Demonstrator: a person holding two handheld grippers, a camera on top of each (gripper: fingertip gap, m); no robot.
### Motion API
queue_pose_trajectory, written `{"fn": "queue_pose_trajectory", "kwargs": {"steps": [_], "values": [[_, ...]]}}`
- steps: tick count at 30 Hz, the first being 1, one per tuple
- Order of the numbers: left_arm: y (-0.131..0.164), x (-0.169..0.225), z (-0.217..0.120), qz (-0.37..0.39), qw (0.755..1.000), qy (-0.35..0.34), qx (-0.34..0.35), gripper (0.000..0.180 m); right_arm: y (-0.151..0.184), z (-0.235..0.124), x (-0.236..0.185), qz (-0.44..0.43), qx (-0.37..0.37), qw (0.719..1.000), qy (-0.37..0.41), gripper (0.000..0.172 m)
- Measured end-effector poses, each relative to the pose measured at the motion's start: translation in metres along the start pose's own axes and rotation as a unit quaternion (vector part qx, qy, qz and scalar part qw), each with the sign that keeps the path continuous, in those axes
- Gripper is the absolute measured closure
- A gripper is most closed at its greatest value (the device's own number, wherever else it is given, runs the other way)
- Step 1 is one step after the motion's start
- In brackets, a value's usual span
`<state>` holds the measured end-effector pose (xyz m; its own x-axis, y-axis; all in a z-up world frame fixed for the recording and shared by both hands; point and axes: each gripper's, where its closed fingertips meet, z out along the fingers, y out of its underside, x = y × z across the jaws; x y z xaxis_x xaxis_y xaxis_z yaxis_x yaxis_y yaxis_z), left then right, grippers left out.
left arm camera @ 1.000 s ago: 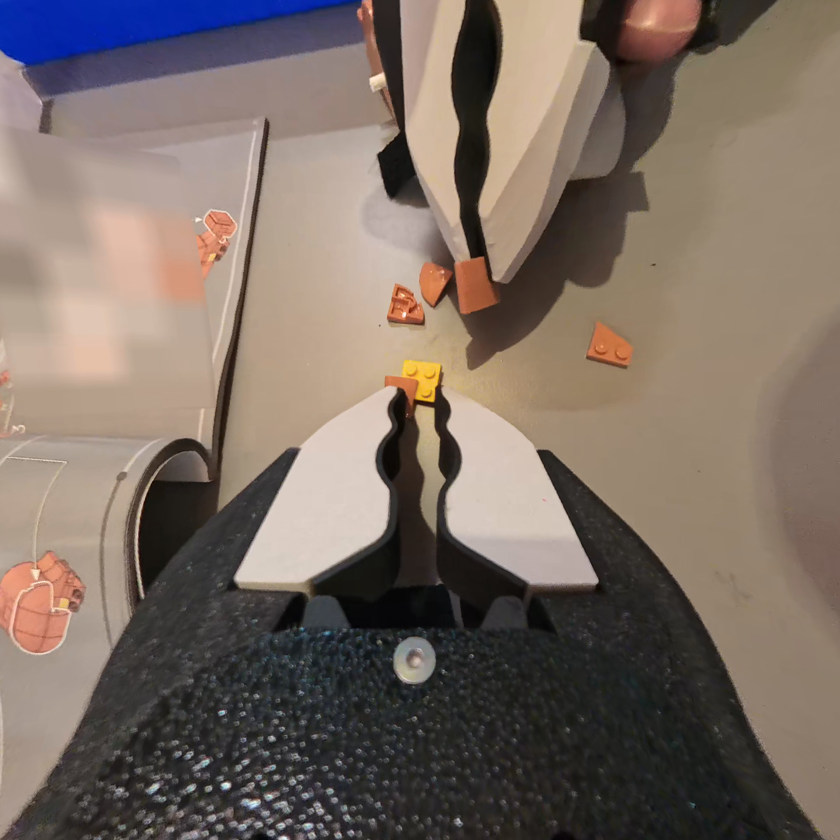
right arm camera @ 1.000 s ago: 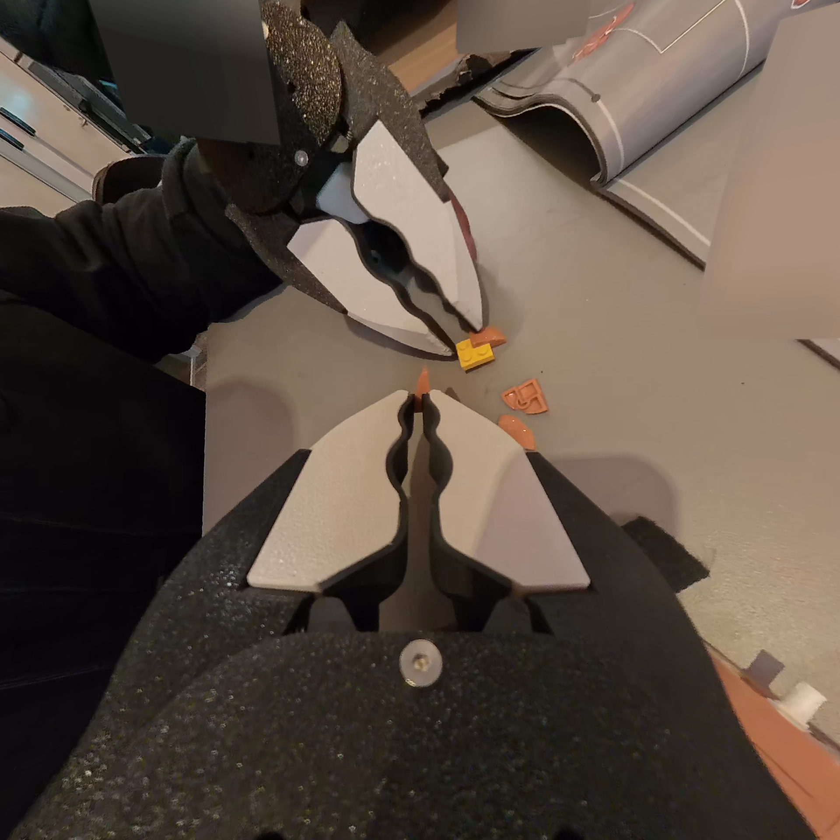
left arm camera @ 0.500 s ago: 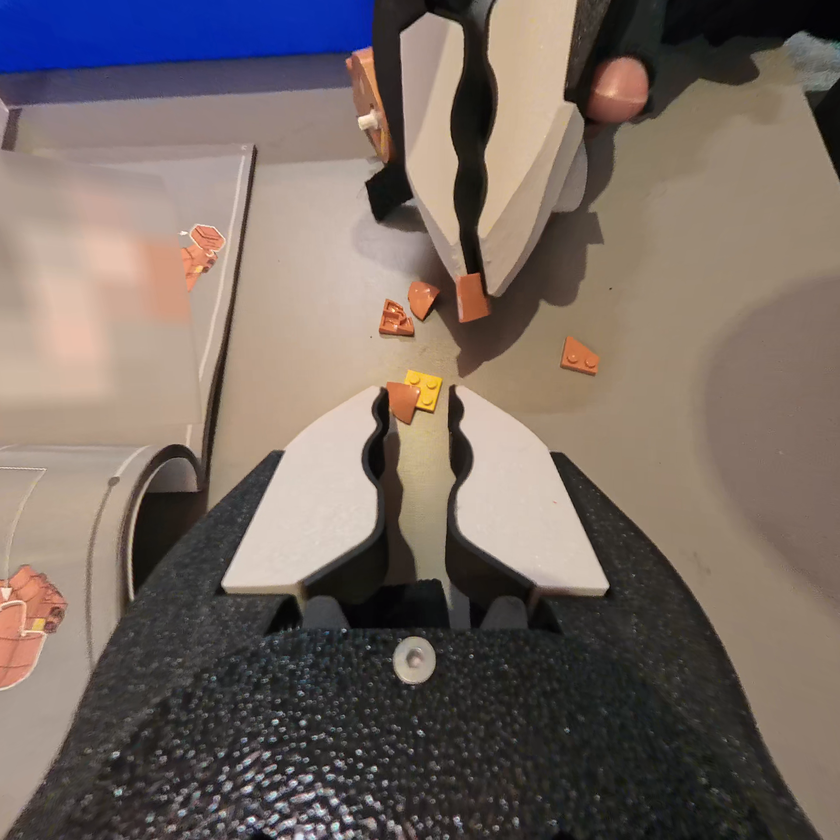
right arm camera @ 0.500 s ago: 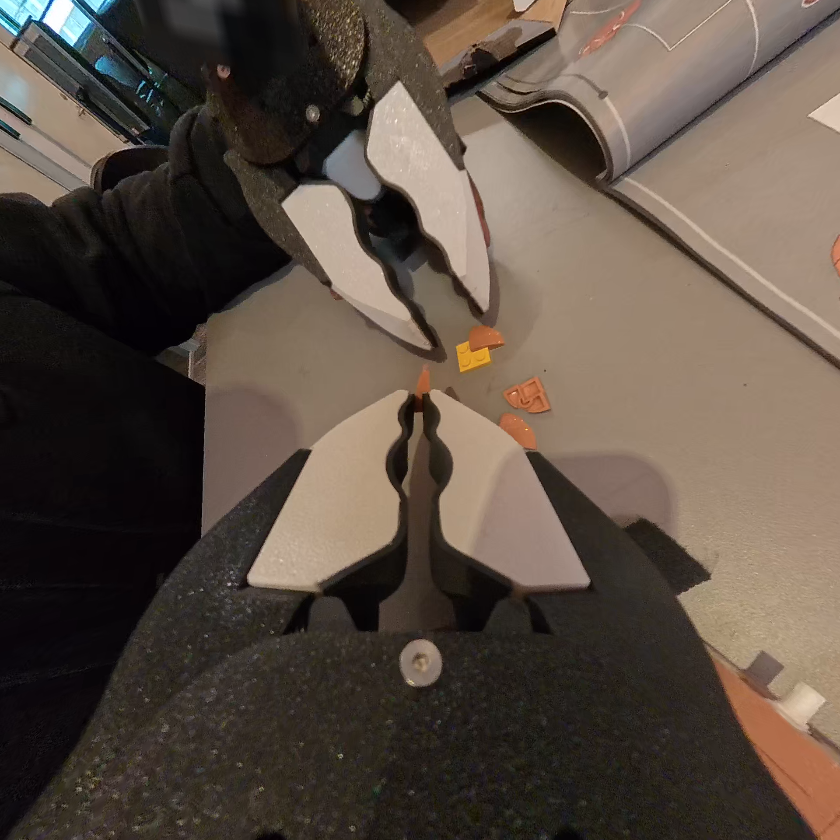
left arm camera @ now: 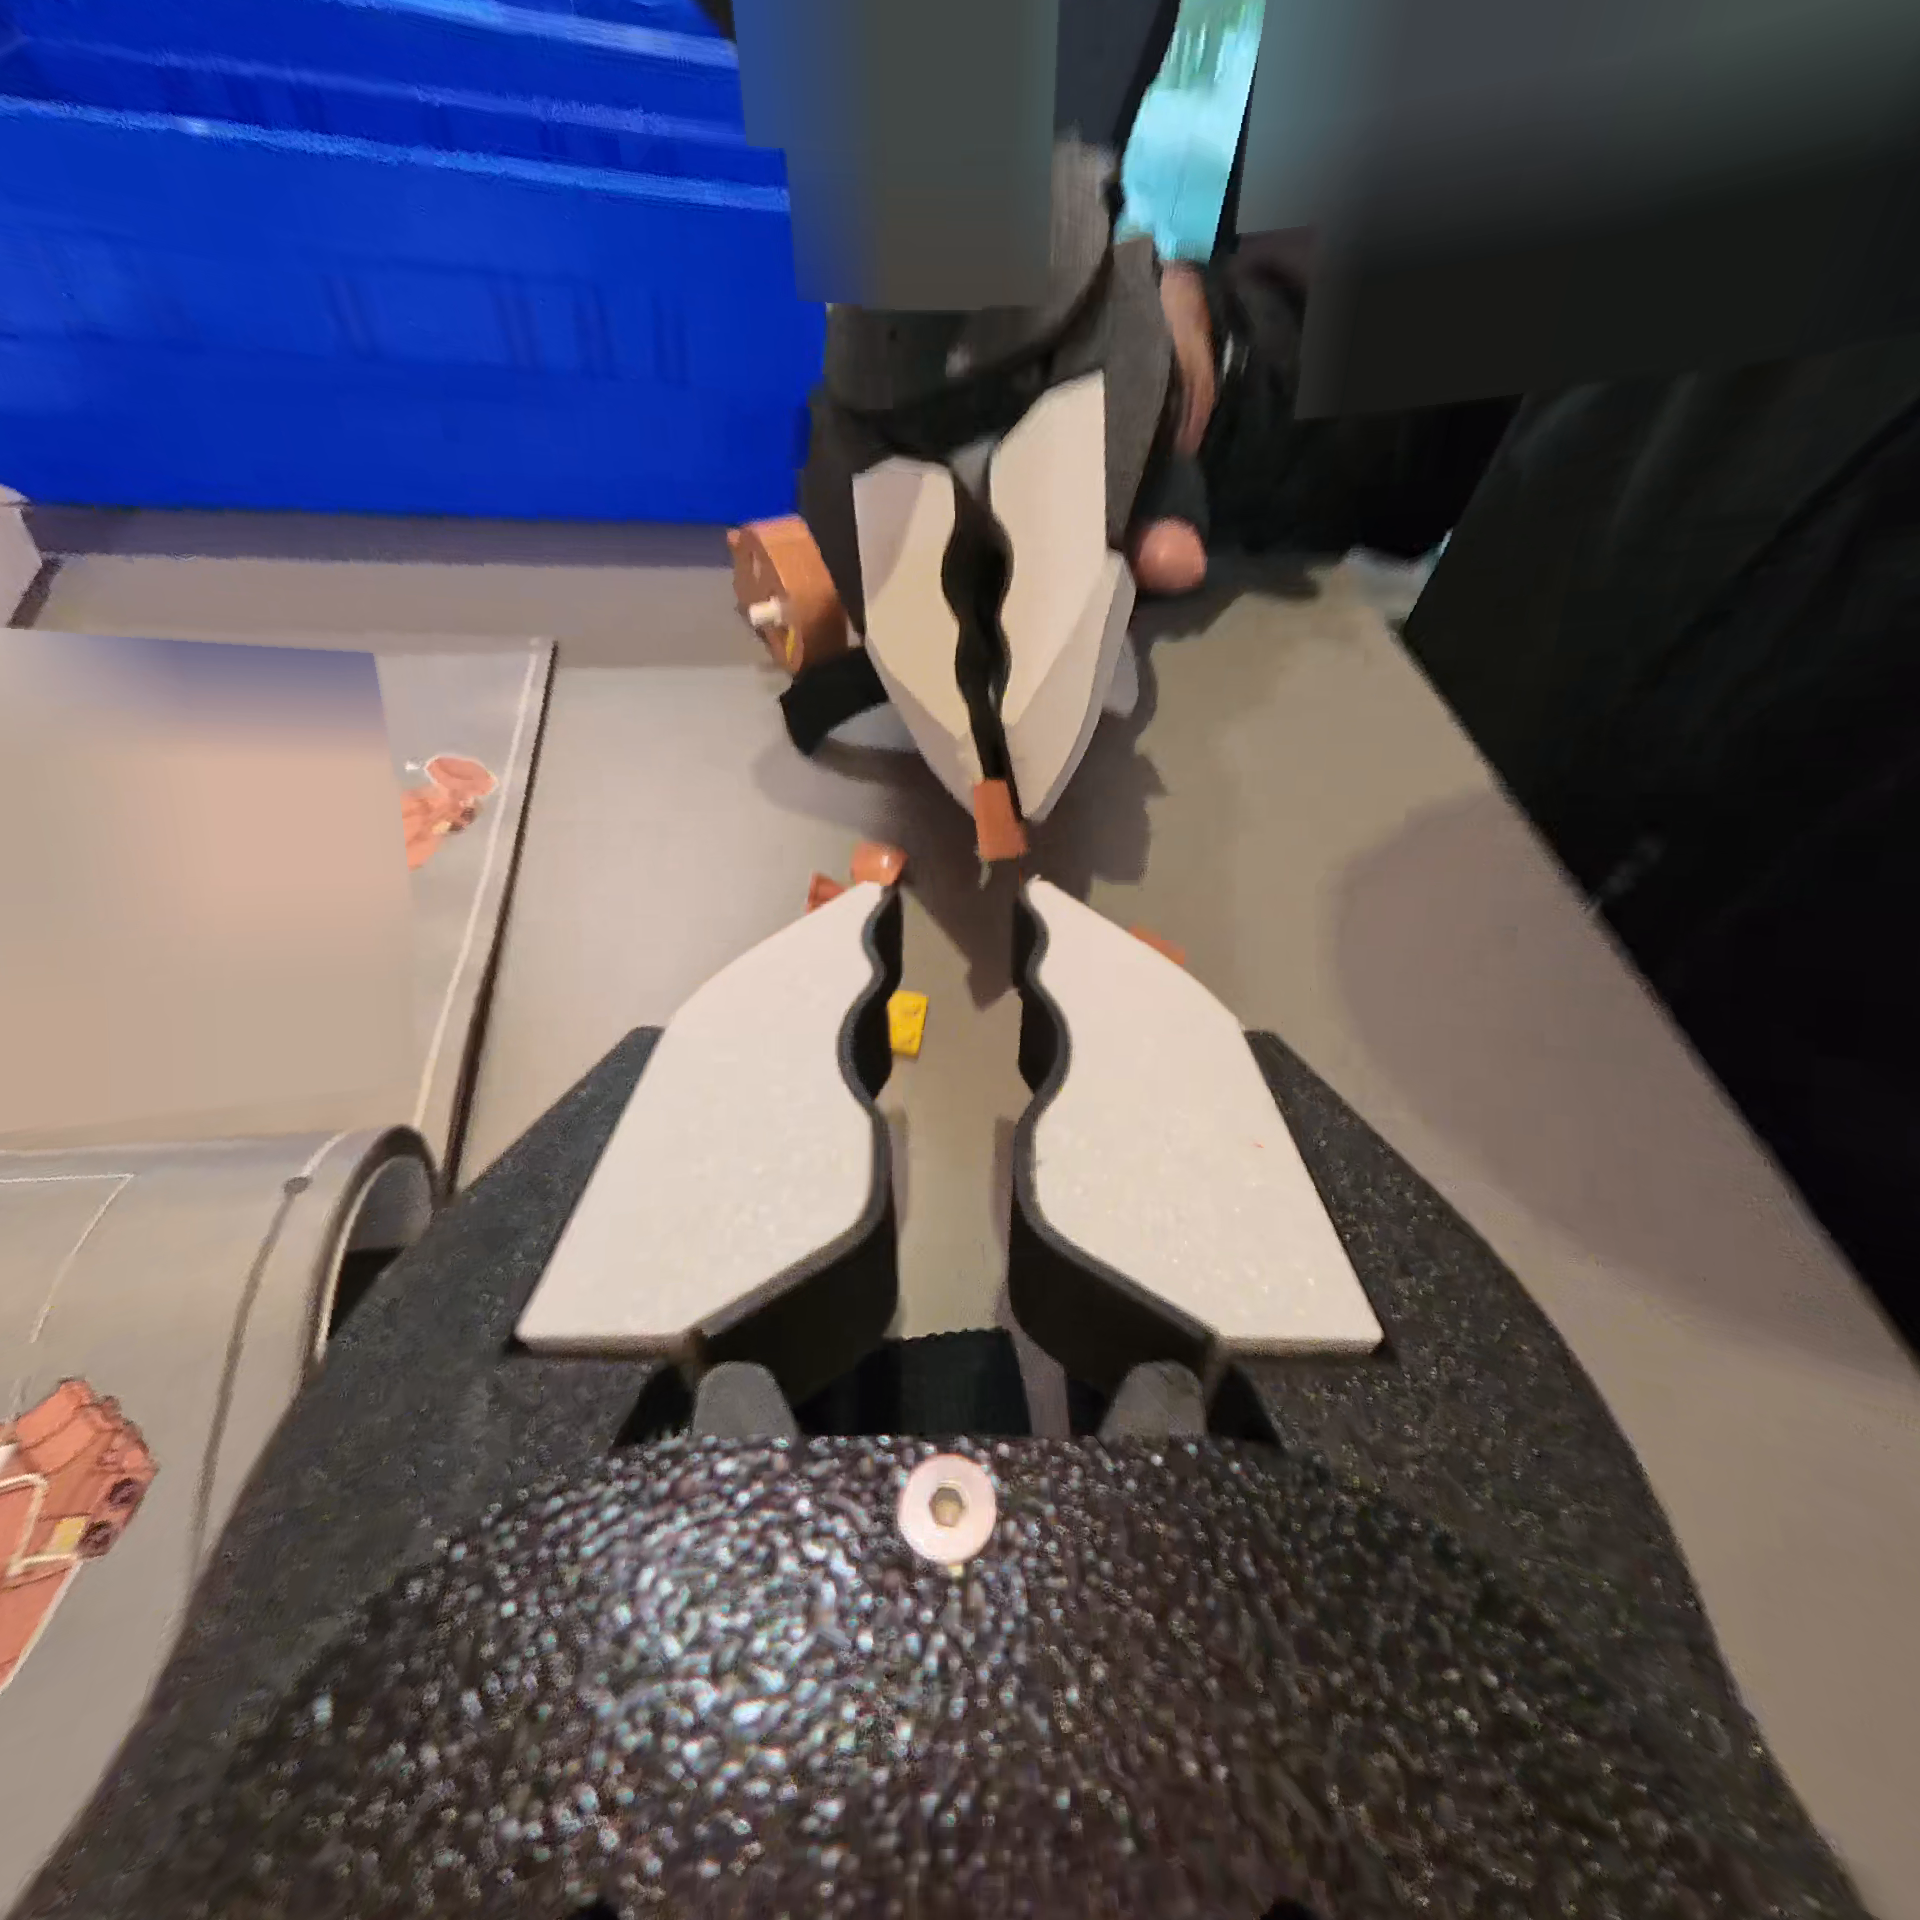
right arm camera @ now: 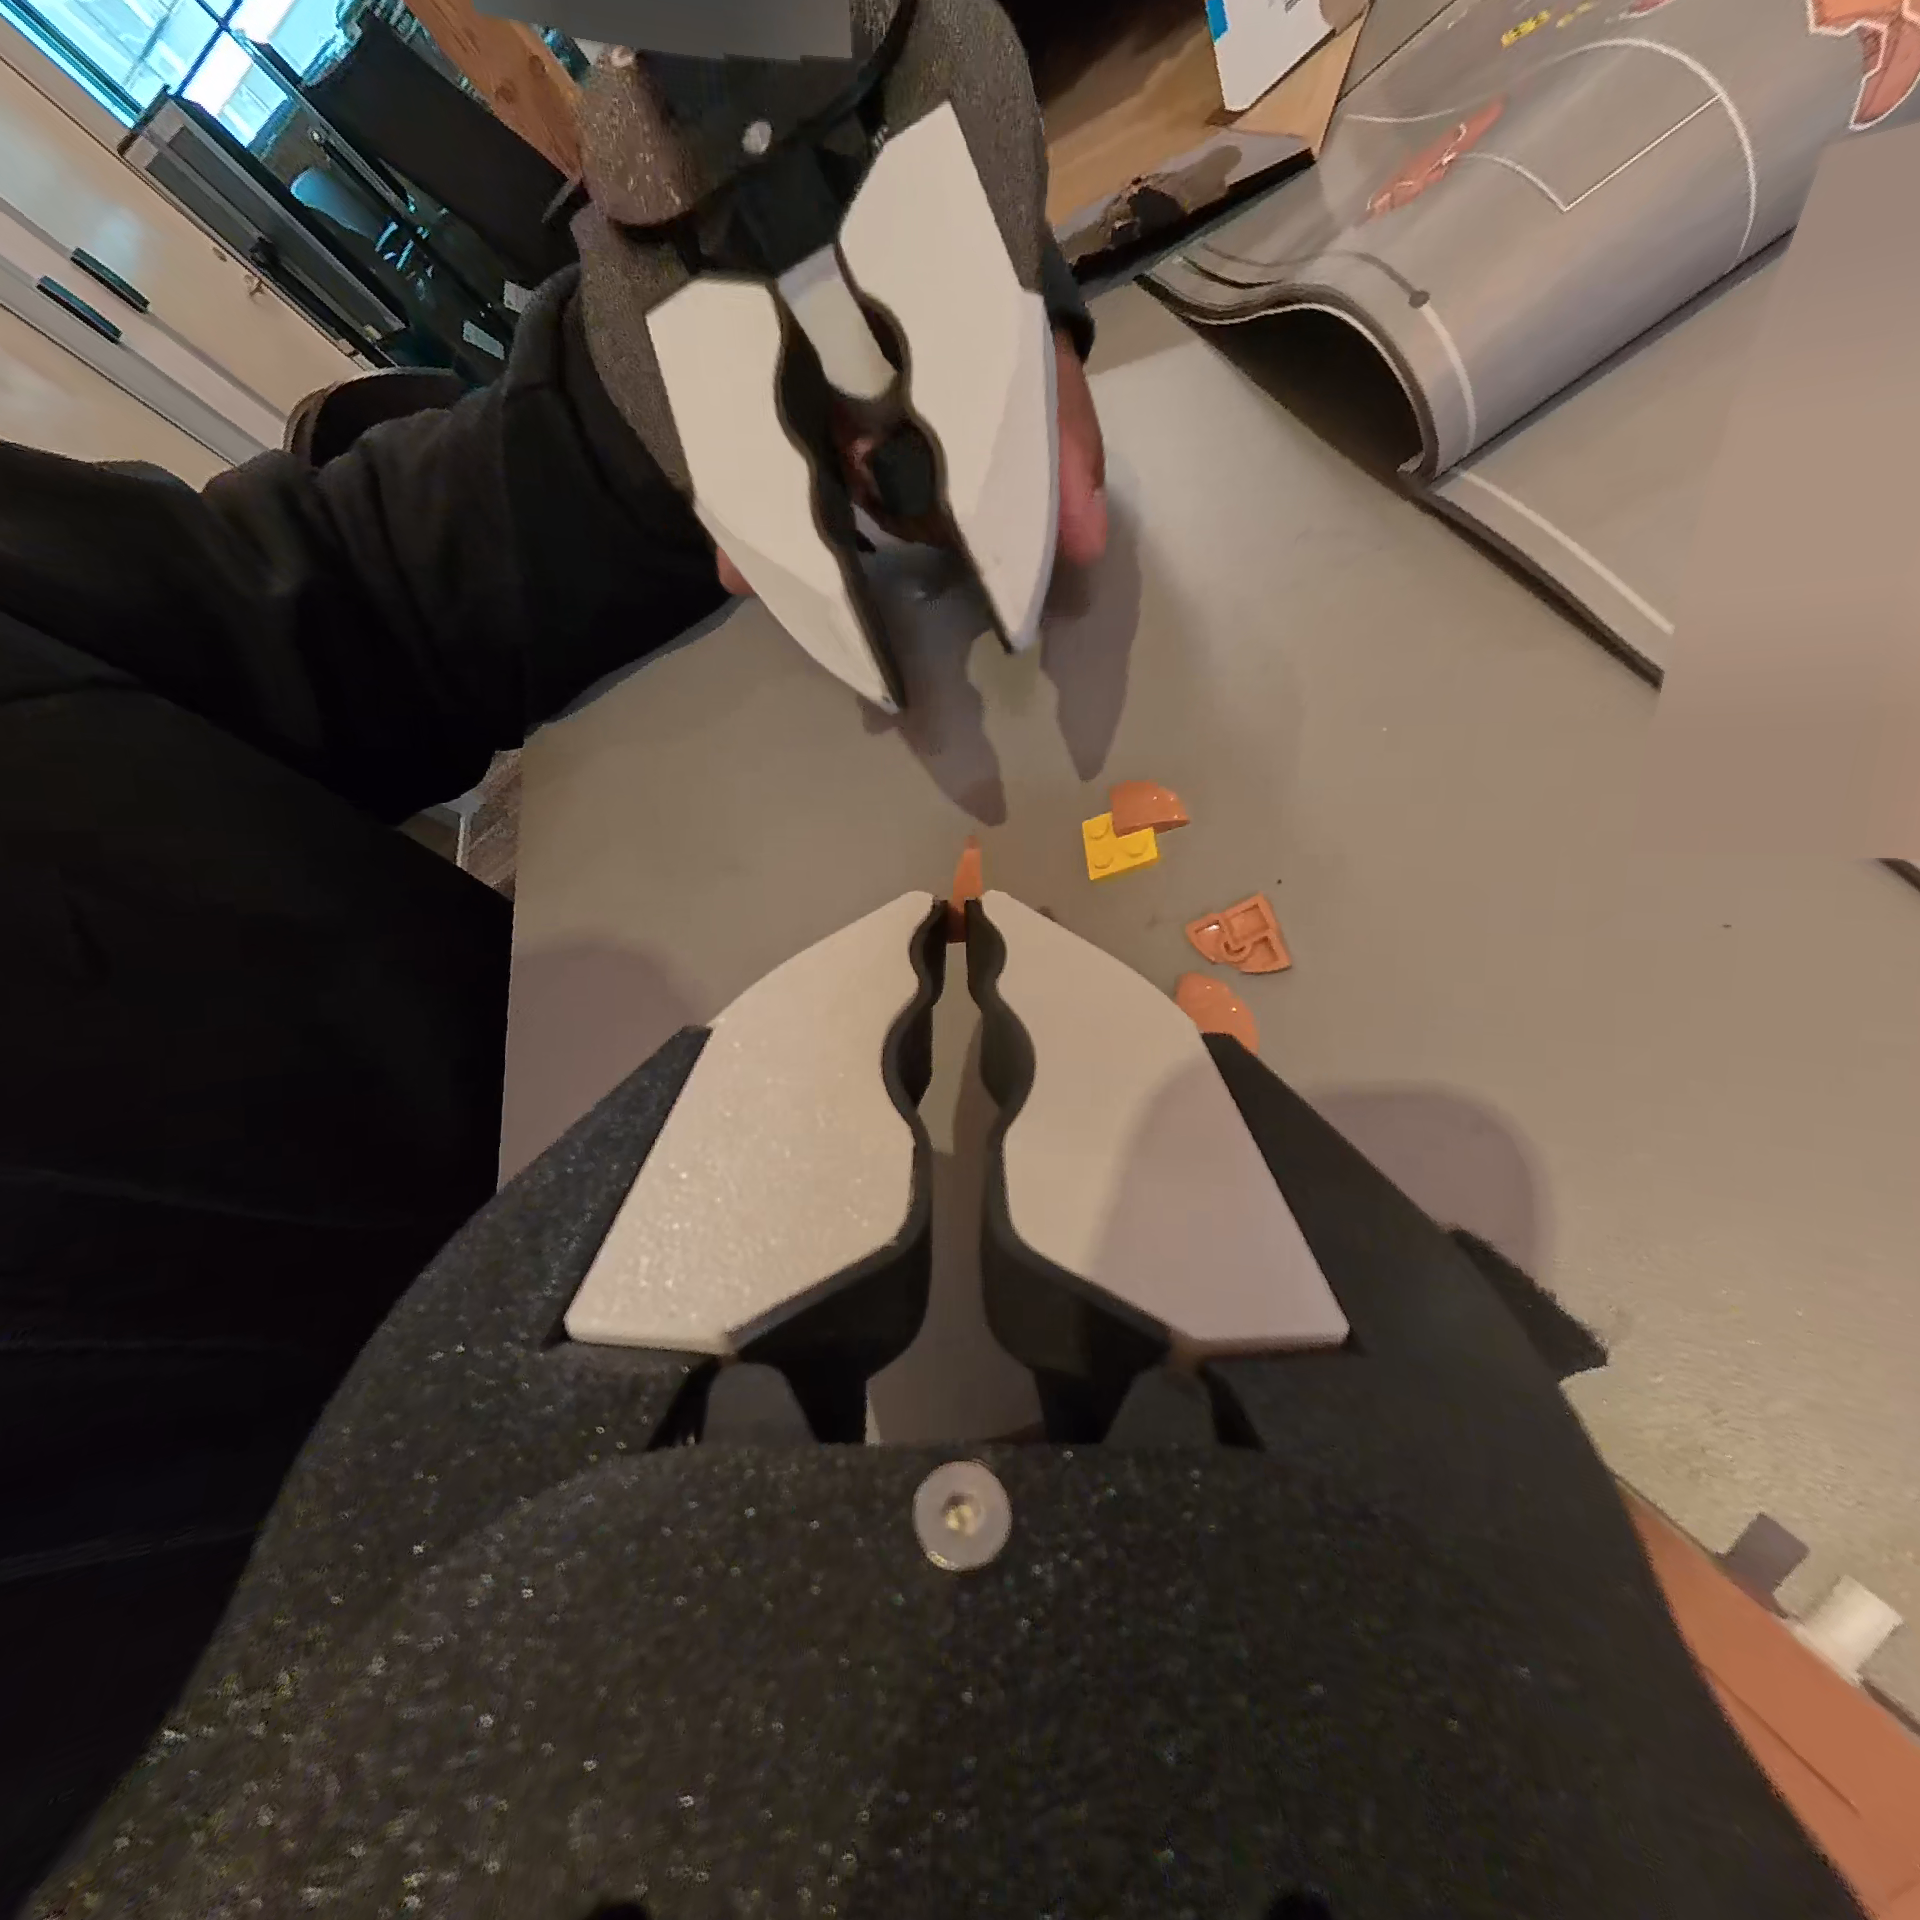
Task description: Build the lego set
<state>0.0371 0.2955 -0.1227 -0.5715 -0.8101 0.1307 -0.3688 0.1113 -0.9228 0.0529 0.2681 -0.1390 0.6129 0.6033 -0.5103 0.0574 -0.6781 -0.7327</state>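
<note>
- Right gripper [right arm camera: 961, 914]: grey fingers w/ black wavy pads clenched on a thin orange-brown plastic brick piece [right arm camera: 967, 875], pads pressing both sides; piece pokes out past the tips, centre of right wrist view. In left wrist view same gripper [left arm camera: 1000, 821] hangs tips-down, upper centre, piece [left arm camera: 1000, 821] at its tips.
- Left gripper [left arm camera: 958, 904]: jaws apart, nothing between pads, raised off the grey tabletop [left arm camera: 1299, 883]. In right wrist view it shows at upper centre [right arm camera: 956, 665], tips apart, shadows on table below.
- Small yellow square studded plate [right arm camera: 1120, 850] lies on table, right of centre, w/ a rounded orange-brown brick [right arm camera: 1146, 805] overlapping its far corner; in left view plate [left arm camera: 907, 1023] seen through the finger gap.
- Two more orange-brown pieces lower right of it: one underside-up [right arm camera: 1242, 935], one domed [right arm camera: 1218, 1006] beside right finger.
- Open grey instruction booklet [right arm camera: 1558, 239], upper right.
</note>
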Motion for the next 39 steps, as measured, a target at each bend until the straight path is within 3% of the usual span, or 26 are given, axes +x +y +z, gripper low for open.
{"fn": "queue_pose_trajectory", "kwargs": {"steps": [4, 13, 20, 25, 32, 39], "values": [[0.022, -0.013, 0.005, 0.073, 0.991, -0.045, -0.107, 0.157, 0.001, -0.001, 0.001, -0.006, -0.005, 1.0, 0.003, 0.169], [0.051, -0.021, 0.018, 0.048, 0.972, -0.072, -0.22, 0.151, -0.003, -0.006, 0.002, -0.012, 0.001, 1.0, 0.009, 0.169], [0.052, -0.005, 0.024, 0.043, 0.967, -0.054, -0.247, 0.155, -0.006, -0.011, 0.005, -0.012, 0.007, 1.0, 0.014, 0.169], [0.049, -0.016, 0.025, 0.058, 0.968, -0.061, -0.236, 0.145, -0.005, -0.01, 0.005, -0.011, 0.005, 1.0, 0.012, 0.169], [0.053, -0.013, 0.028, 0.076, 0.969, -0.013, -0.237, 0.14, -0.004, -0.009, 0.002, -0.018, 0.001, 1.0, 0.009, 0.169], [0.053, -0.008, 0.031, 0.069, 0.972, -0.009, -0.225, 0.156, -0.004, -0.009, 0.004, -0.012, 0.002, 1.0, 0.012, 0.169]]}}
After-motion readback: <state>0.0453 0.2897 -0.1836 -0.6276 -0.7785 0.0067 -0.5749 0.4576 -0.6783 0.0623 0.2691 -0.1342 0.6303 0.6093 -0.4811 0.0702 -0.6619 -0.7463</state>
